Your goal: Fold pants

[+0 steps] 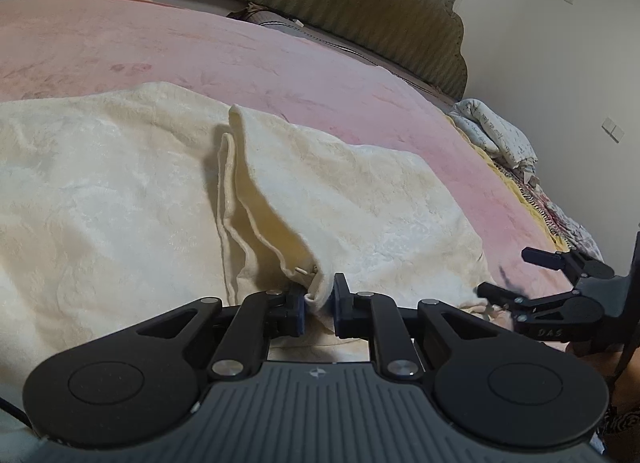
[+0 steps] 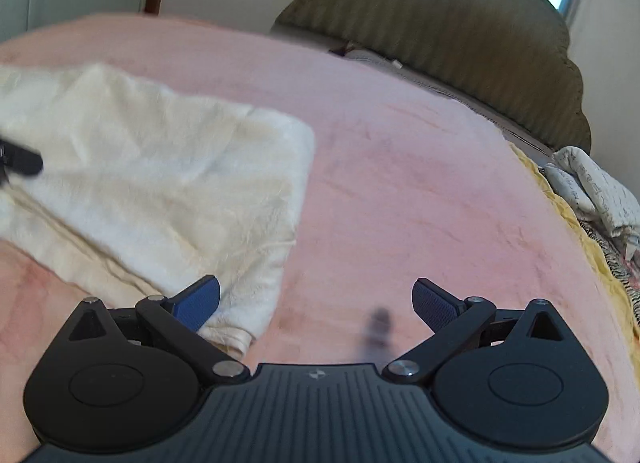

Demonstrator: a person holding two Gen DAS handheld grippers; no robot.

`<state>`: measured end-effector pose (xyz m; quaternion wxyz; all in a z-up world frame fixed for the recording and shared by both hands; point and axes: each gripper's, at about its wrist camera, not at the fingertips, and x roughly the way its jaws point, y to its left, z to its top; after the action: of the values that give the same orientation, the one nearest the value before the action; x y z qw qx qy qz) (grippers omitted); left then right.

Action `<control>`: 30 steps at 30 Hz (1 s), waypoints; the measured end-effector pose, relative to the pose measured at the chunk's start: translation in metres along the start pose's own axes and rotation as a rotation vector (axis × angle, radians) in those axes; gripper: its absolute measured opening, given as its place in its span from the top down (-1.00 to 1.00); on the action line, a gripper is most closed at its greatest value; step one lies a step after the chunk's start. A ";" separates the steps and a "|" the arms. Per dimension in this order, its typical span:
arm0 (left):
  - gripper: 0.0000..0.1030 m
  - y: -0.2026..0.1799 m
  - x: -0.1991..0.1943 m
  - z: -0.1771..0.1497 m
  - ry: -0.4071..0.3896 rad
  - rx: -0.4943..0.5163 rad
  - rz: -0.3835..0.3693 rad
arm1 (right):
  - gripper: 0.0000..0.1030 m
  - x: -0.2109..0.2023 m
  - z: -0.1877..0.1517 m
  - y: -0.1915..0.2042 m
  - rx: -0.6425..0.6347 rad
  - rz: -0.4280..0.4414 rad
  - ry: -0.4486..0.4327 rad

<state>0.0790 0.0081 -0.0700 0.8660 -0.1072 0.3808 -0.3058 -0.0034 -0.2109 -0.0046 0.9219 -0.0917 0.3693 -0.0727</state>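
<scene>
Cream fleece pants [image 1: 120, 203] lie spread on a pink bed cover [image 1: 280, 63]. My left gripper [image 1: 319, 303] is shut on a raised fold of their near hem, which stands up as a ridge between the blue pads. The right gripper [image 1: 506, 271] appears at the right edge, open, by the pants' near right corner. In the right wrist view, the right gripper [image 2: 316, 285] stands wide open just above the cover. Its left finger [image 2: 200, 299] hangs over the corner of the pants [image 2: 160, 167], and nothing lies between the pads. A bit of the left gripper [image 2: 20, 161] shows at the far left.
An olive padded headboard [image 1: 360, 3] closes the far end of the bed. Crumpled printed bedding [image 2: 592, 191] and a yellow blanket edge [image 2: 560, 207] lie along the right side. Pink cover [image 2: 400, 183] stretches to the right of the pants.
</scene>
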 end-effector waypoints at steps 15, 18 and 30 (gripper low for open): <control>0.42 0.016 -0.024 0.011 0.016 -0.098 -0.019 | -1.00 0.036 0.060 0.098 -0.208 0.238 -0.144; 0.37 0.017 -0.032 0.028 -0.031 -0.086 0.037 | -1.00 0.031 0.059 0.096 -0.179 0.246 -0.150; -0.47 -0.024 0.063 0.087 -0.029 0.262 0.287 | -1.00 0.023 0.060 0.113 -0.050 0.416 -0.138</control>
<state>0.1642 -0.0534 -0.0373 0.9125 0.0576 0.3368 -0.2249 0.0622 -0.0983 -0.0024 0.9377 -0.0412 0.3178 0.1346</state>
